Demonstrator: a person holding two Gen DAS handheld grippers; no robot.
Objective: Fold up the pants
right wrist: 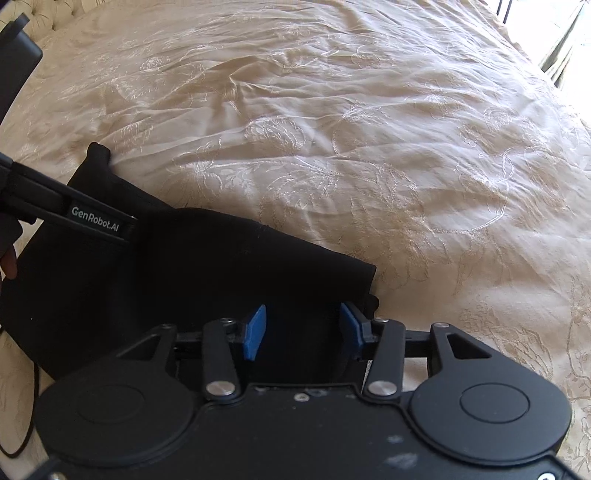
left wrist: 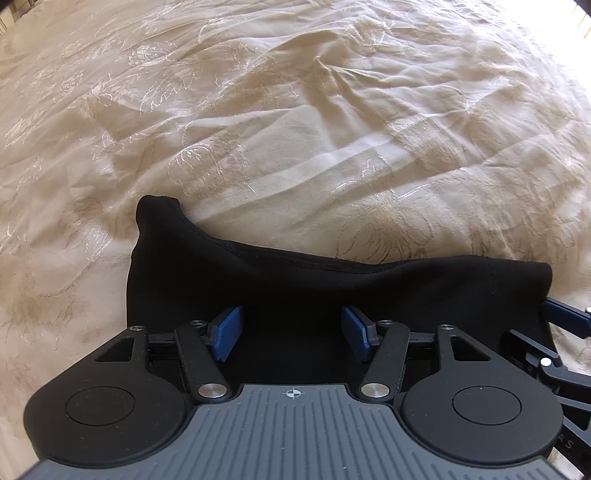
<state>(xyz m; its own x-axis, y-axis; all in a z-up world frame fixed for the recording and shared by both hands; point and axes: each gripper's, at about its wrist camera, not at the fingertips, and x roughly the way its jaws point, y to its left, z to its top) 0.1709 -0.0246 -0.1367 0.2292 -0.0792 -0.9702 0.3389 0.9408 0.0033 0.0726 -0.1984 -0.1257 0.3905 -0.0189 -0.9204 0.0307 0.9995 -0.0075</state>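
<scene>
The black pants [left wrist: 295, 288] lie folded into a compact bundle on the cream bedspread, with one corner poking up at the far left [left wrist: 155, 210]. My left gripper [left wrist: 291, 332] is open above the bundle's near part, blue pads apart with black cloth showing between them. My right gripper [right wrist: 303, 328] is open too, over the right end of the pants [right wrist: 221, 266]. The right gripper's finger also shows at the right edge of the left wrist view [left wrist: 565, 317]. The left gripper's body [right wrist: 74, 214] crosses the left side of the right wrist view.
A wrinkled cream bedspread [left wrist: 332, 129] with an embroidered flower pattern covers the whole bed [right wrist: 406, 147]. A tufted headboard [right wrist: 55, 14] shows at the far left. A bright window or curtain [right wrist: 569, 44] is at the far right. A black cable [right wrist: 33, 406] hangs at the lower left.
</scene>
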